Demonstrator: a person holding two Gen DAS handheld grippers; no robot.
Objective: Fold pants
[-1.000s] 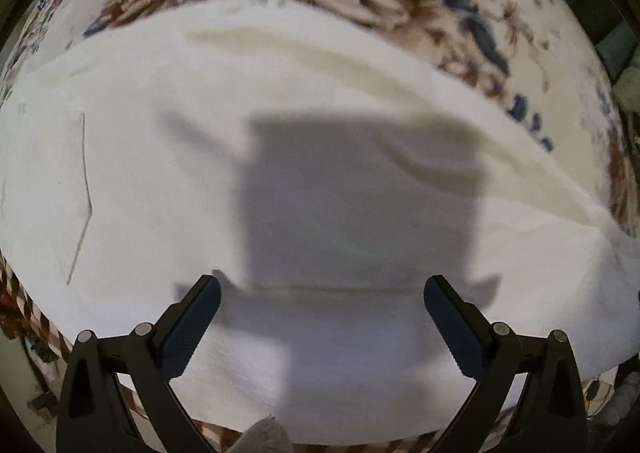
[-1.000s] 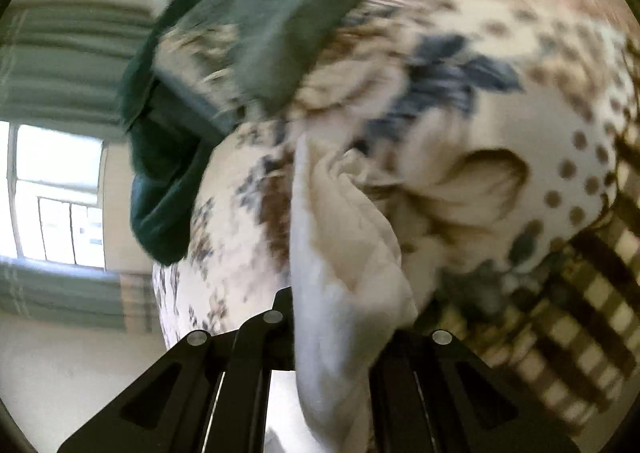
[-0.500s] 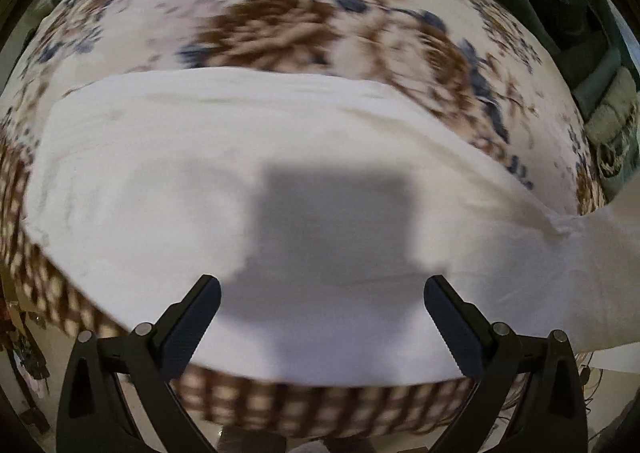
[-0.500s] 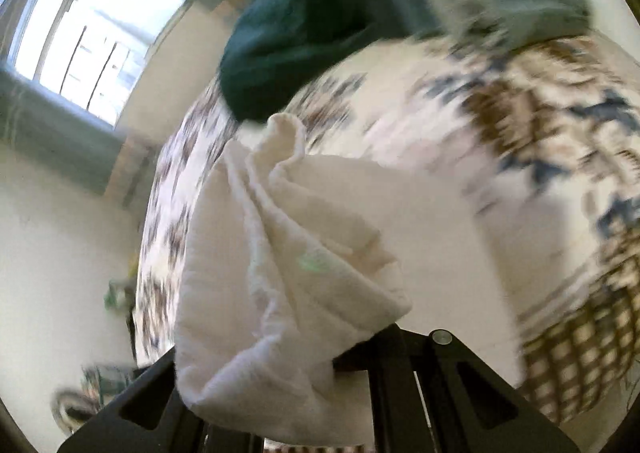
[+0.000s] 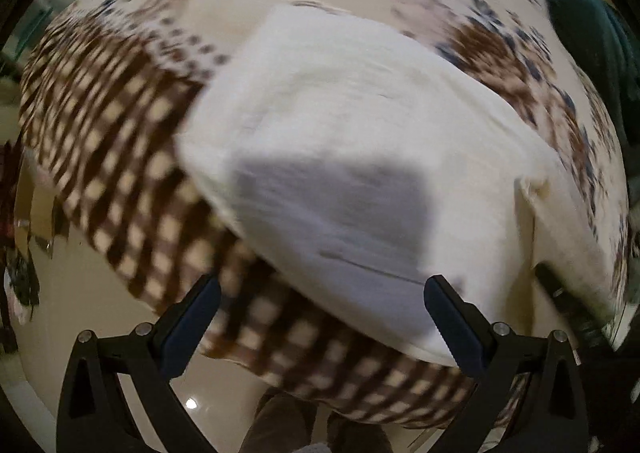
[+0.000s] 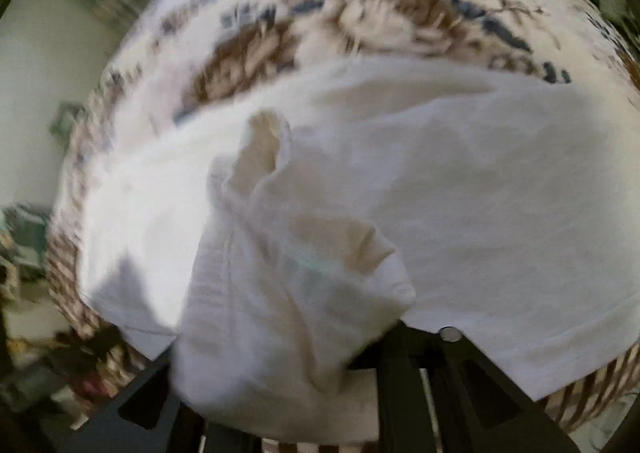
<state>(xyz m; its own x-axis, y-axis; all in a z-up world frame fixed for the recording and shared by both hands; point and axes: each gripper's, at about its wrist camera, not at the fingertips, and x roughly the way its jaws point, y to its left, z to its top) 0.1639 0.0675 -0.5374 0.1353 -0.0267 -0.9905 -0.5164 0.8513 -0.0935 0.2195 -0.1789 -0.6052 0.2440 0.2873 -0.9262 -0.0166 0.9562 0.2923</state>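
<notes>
**A:** Closest to the left camera?

**B:** Left gripper (image 5: 322, 285), spread wide, gripped nothing. Hung above the hem of the white pants (image 5: 340, 133) and the checked border (image 5: 120, 133) of the bedspread. Threw a square shadow on the cloth just ahead of the fingers.

**A:** Changed from half a second before?

**B:** Swung left and pulled back. Pants filled the whole width then; sat up and to the right now, blurred by the motion. Showed much more checked border and pale floor (image 5: 60, 333) at left and below. Caught a pair of legs (image 5: 280, 421) at the bottom edge.

**A:** And the right side?

**B:** Right gripper (image 6: 288, 365), clamped tight on a bunched fold of the pants (image 6: 480, 193), as in both earlier frames. Tips buried under the cloth. Fold stood up in a crumpled peak over the fingers.

**A:** Aimed the same way?

**B:** No. Faced the window and a dark green heap a second earlier; pointed down over the flat part of the pants now, with the held end carried above it.

**A:** Further out?

**B:** Pants spread flat on the bed, near the edge. Beyond them, floral bedspread (image 6: 360, 21) in brown and blue. Dark green cloth (image 5: 592, 33) at the far right of the left view. Wall and curtain, blurred, at upper left of the right view.
</notes>
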